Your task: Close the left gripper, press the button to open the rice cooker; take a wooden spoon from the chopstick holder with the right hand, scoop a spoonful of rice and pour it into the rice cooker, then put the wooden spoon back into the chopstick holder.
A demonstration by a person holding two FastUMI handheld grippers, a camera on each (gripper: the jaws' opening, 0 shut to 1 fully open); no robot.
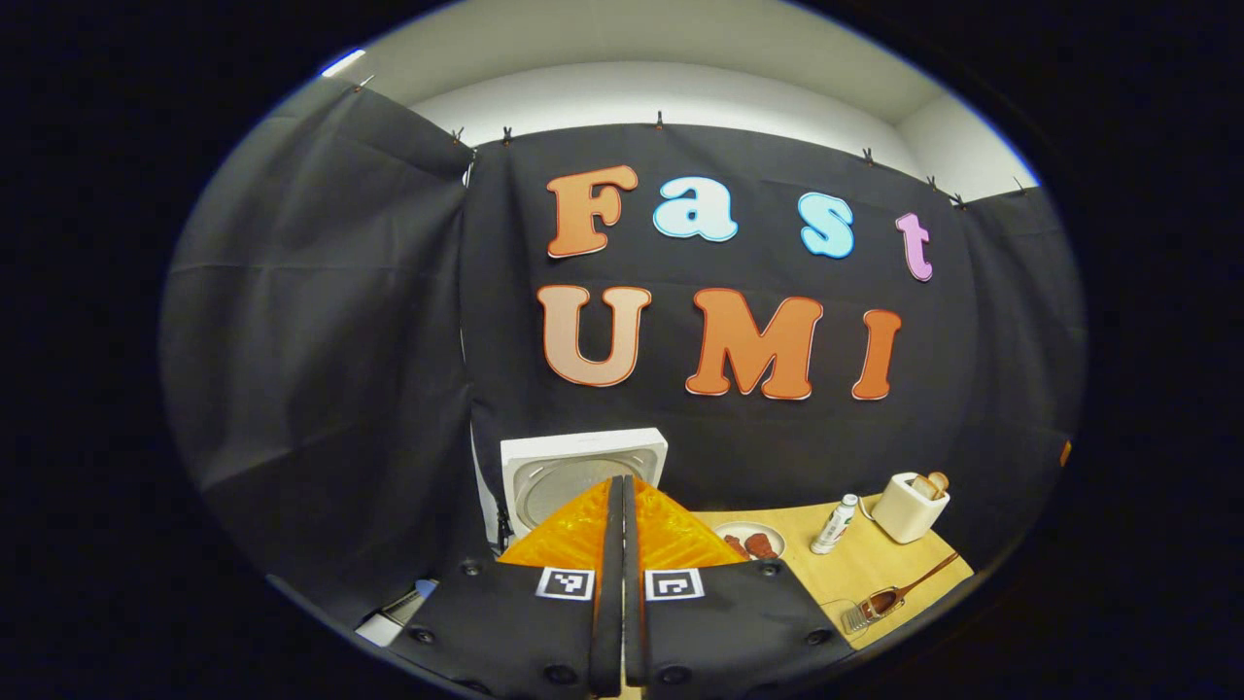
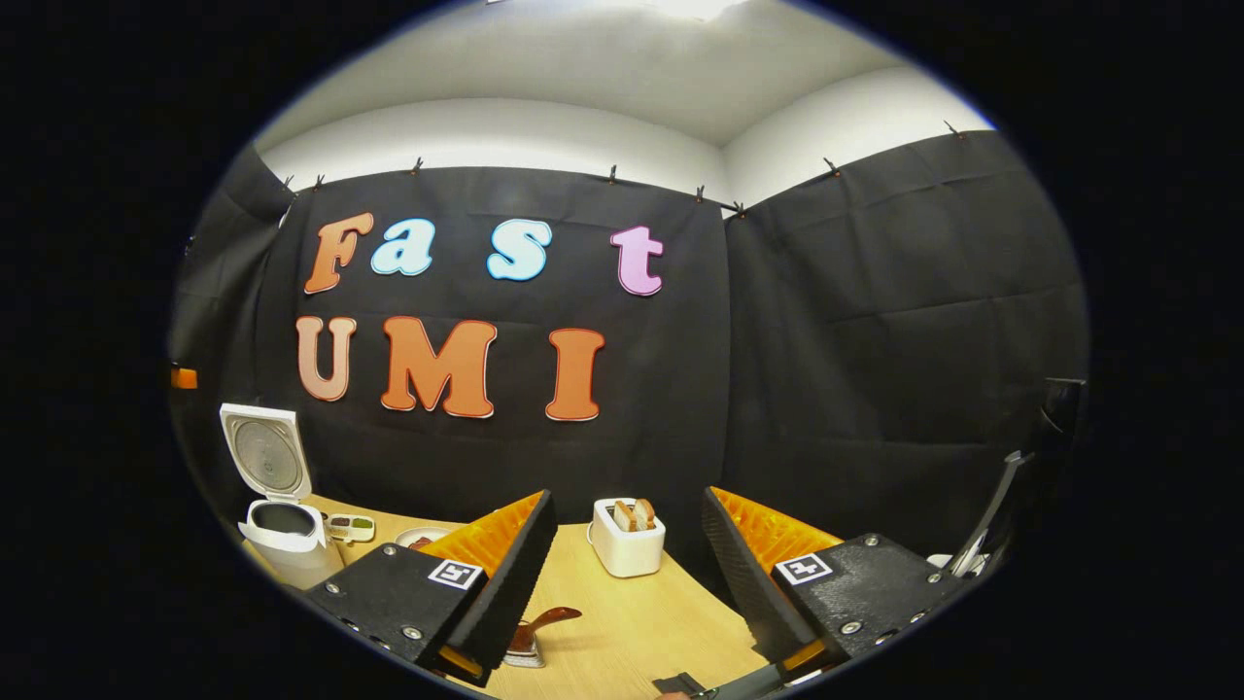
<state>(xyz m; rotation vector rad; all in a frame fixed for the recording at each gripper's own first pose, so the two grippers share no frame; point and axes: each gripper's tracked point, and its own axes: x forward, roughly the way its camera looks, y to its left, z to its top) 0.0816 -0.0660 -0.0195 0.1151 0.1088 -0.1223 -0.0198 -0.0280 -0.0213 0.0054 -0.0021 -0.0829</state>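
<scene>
Rice cooker (image 2: 282, 506) is sitting far left with lid up, so I'm judging the button step done. I'm holding left gripper (image 1: 622, 530) pressed together, right gripper (image 2: 627, 544) spread and empty. Next I'm reaching for the wooden spoon (image 1: 899, 591), lying in a small holder (image 1: 860, 614) near right.

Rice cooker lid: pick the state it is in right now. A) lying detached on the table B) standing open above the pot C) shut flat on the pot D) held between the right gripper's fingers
B: in the right gripper view the rice cooker lid stands upright, hinged open above the pot, with its round inner plate facing out; the right gripper is open and holds nothing.
</scene>
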